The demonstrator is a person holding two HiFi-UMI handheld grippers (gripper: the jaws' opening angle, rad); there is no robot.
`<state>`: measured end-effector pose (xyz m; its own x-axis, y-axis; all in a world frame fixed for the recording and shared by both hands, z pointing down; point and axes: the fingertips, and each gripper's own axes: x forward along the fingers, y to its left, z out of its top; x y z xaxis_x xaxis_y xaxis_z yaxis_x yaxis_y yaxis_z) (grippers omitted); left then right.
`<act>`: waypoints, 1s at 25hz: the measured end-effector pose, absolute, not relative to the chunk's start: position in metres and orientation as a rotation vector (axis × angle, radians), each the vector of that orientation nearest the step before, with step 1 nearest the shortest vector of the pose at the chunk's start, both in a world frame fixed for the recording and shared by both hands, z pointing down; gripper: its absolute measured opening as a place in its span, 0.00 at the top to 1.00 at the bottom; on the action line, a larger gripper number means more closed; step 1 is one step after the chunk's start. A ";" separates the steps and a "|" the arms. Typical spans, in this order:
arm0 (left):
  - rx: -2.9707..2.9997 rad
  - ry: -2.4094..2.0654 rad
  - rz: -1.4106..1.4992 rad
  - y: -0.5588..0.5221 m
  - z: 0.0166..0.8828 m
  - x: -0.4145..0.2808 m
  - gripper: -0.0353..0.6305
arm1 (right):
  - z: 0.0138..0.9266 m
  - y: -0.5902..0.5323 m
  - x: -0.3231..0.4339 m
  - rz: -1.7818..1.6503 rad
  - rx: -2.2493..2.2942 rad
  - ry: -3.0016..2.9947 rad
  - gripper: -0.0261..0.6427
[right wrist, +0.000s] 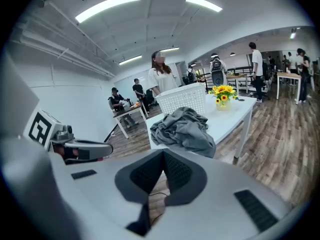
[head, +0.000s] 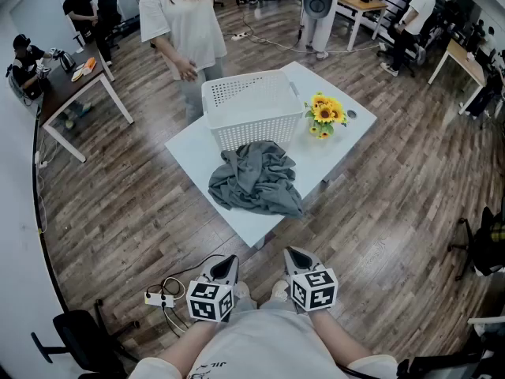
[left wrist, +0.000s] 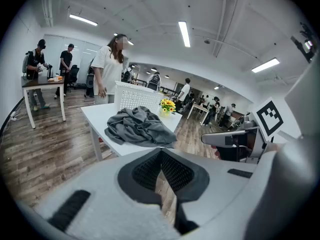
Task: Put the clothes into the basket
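A crumpled grey garment (head: 258, 179) lies on the white table (head: 196, 151), against the near side of a white perforated basket (head: 252, 107). The garment (left wrist: 138, 126) and the basket (left wrist: 133, 99) show ahead in the left gripper view, and the garment (right wrist: 184, 129) and basket (right wrist: 183, 99) in the right gripper view. My left gripper (head: 226, 268) and right gripper (head: 299, 258) are held close to my body, well short of the table. Both are shut with nothing between the jaws.
A vase of sunflowers (head: 326, 115) stands on the table right of the basket. A person in a white shirt (head: 185, 27) stands behind the table. Cables and a power strip (head: 160, 298) lie on the wooden floor at my left. Desks and seated people ring the room.
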<state>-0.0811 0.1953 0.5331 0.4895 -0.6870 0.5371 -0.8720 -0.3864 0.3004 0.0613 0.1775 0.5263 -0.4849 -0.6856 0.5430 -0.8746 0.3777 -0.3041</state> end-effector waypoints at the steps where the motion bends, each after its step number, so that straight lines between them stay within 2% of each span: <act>1: 2.187 -1.279 0.441 0.196 0.533 -0.081 0.93 | 0.526 0.178 0.063 0.813 1.373 -2.312 0.94; 25: 2.184 -1.271 0.427 0.196 0.534 -0.085 0.93 | 0.529 0.179 0.069 0.863 1.460 -2.280 0.94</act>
